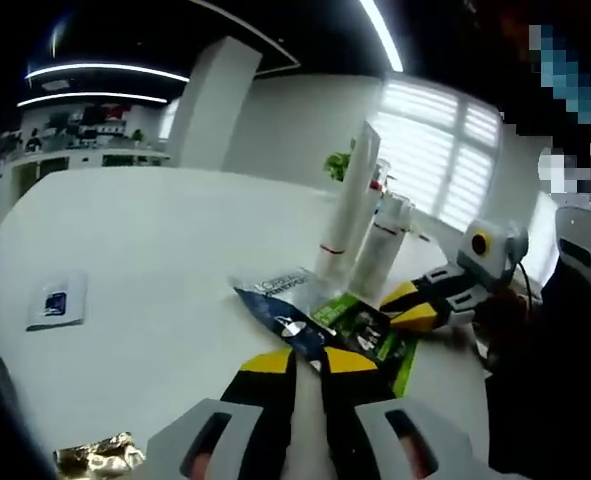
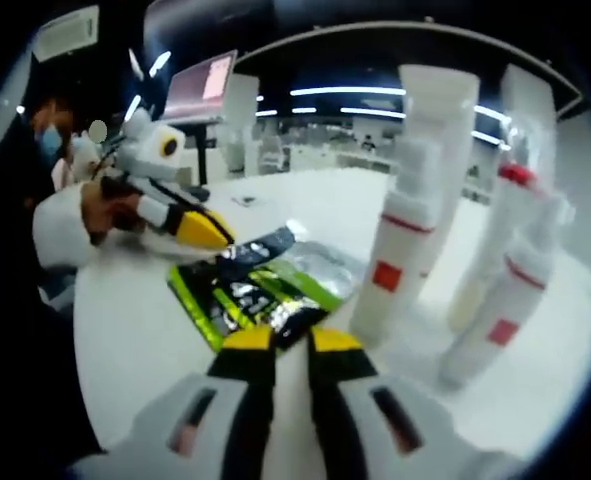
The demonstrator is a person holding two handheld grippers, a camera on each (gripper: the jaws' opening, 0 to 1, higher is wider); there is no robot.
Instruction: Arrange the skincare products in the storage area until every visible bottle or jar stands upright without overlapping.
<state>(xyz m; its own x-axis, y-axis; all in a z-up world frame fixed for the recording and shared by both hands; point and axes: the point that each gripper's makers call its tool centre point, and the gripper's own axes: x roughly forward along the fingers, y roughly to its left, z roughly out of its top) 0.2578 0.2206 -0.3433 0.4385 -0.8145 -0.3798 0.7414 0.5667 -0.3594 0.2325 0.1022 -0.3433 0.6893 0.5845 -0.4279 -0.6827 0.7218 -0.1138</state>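
The flat sachets (image 2: 250, 290), one dark blue and one green, lie overlapping on the white counter (image 1: 165, 260), just beside the upright white bottles (image 2: 405, 240). Both grippers meet there: the left gripper (image 1: 310, 360) and the right gripper (image 2: 280, 340) each have their jaws narrow, seemingly pinching a sachet edge. Best to slide them apart low and slowly, away from the bottles, which look tippy.

No text sharp enough to read, white lettering on the dark blue sachet (image 1: 275, 300) blurred, print on the green sachet (image 2: 237, 300) blurred, red label patches on the white bottles (image 2: 390, 265) blank
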